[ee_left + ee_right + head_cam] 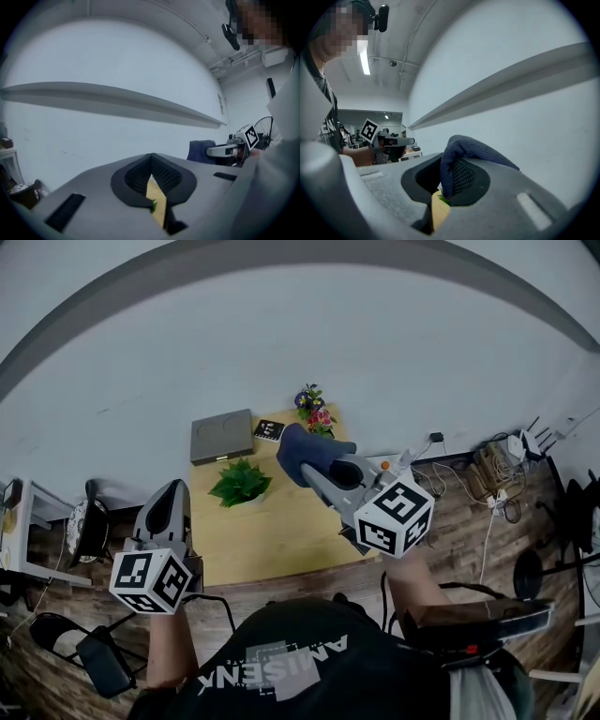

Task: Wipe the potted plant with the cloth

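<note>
"So, what did the right gripper (317,472) have?"

"It had the dark blue cloth (298,450). Its two jaws were squeezed tight on it. The cloth stuck up over the tips in a soft lump."

"And the left gripper (170,487)?"

"Its jaws were pressed together with nothing in them. There was only a thin slit between them. Through the slit peeked a strip of the yellow table (272,535) and a tiny bit of green leaf."

"Where was the potted plant (241,482)?"

"It stood on the table, toward the far side, between the two grippers. The cloth was near it on the right, but it looked apart from the leaves. The left gripper was held back at the near left corner of the table."

"What else was on the table?"

"A flat grey box (222,436) lay by the wall. A bunch of flowers (314,411) stood at the back, just behind the cloth."
</note>
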Demonstrator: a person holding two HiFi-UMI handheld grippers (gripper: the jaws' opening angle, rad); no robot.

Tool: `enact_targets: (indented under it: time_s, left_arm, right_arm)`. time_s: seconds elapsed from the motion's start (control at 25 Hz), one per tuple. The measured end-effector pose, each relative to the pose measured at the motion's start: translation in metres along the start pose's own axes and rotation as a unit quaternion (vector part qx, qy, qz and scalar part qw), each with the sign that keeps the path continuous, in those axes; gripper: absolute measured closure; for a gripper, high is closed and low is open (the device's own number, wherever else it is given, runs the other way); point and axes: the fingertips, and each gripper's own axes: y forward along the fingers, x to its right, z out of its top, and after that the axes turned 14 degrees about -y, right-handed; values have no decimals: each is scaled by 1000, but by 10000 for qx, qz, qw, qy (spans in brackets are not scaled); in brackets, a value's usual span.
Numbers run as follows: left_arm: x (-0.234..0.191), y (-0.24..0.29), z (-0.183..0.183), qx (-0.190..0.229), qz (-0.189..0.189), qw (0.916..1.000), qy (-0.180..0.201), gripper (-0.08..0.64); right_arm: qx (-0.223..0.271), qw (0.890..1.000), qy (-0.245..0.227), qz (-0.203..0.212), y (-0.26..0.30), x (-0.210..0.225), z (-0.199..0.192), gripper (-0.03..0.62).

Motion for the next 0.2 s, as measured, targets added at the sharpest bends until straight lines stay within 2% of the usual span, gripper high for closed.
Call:
enact_targets:
  time_s: [0.2]
  left_arm:
    - [-1,-3,-1,-22,-37,9999,-117,558]
  right_arm:
    - [-43,10000,21,-40,0,-1,0,565]
